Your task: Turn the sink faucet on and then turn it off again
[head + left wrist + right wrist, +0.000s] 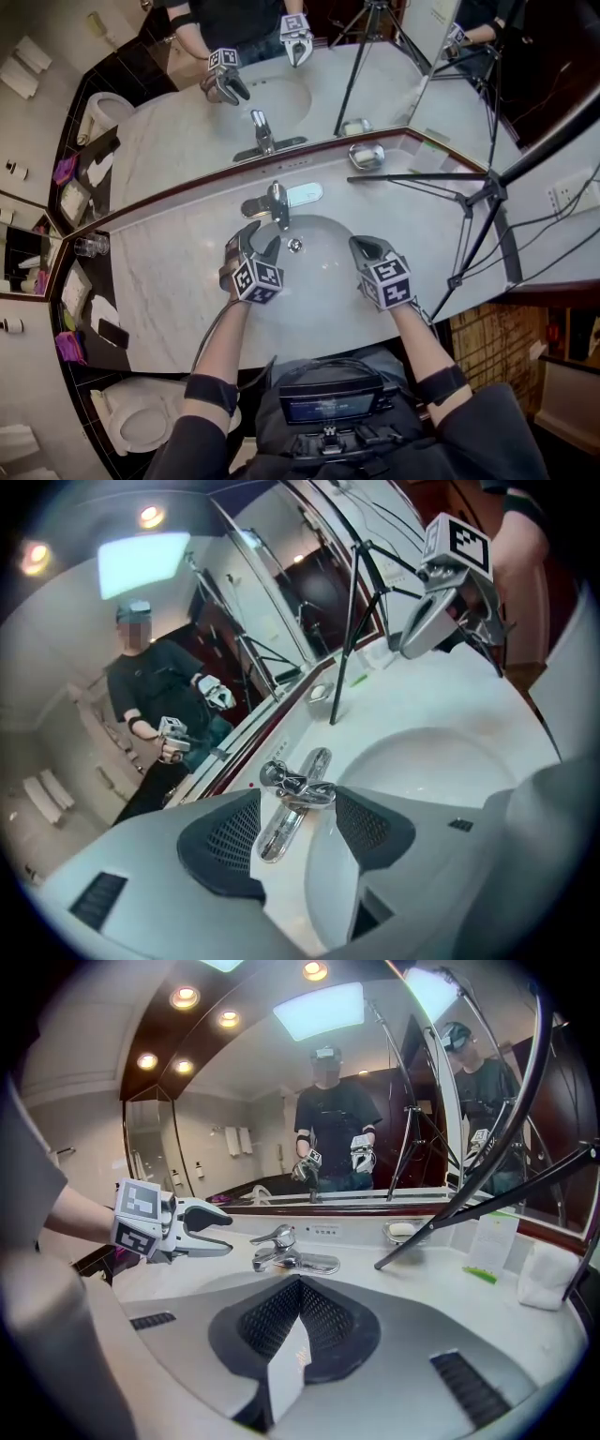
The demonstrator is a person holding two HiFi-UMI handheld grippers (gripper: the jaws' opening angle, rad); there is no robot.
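A chrome single-lever faucet [278, 202] stands on the marble counter behind the white oval sink [323, 281]. My left gripper [262, 239] is open over the basin's left rim, just in front of the faucet and apart from it. In the left gripper view the faucet [298, 787] shows in the gap beyond the spread jaws of the left gripper [298, 834]. My right gripper [362, 247] hangs over the basin's right side, shut with nothing in it. In the right gripper view its pads meet at the right gripper's tip [300, 1288], with the faucet [280, 1250] and the left gripper [226, 1235] ahead.
A large mirror backs the counter. A black tripod [473, 202] stands on the counter at the right, one leg [412, 177] lying toward the faucet. A soap dish [366, 156] sits behind it. A glass [91, 246] stands far left; a toilet [141, 422] is below left.
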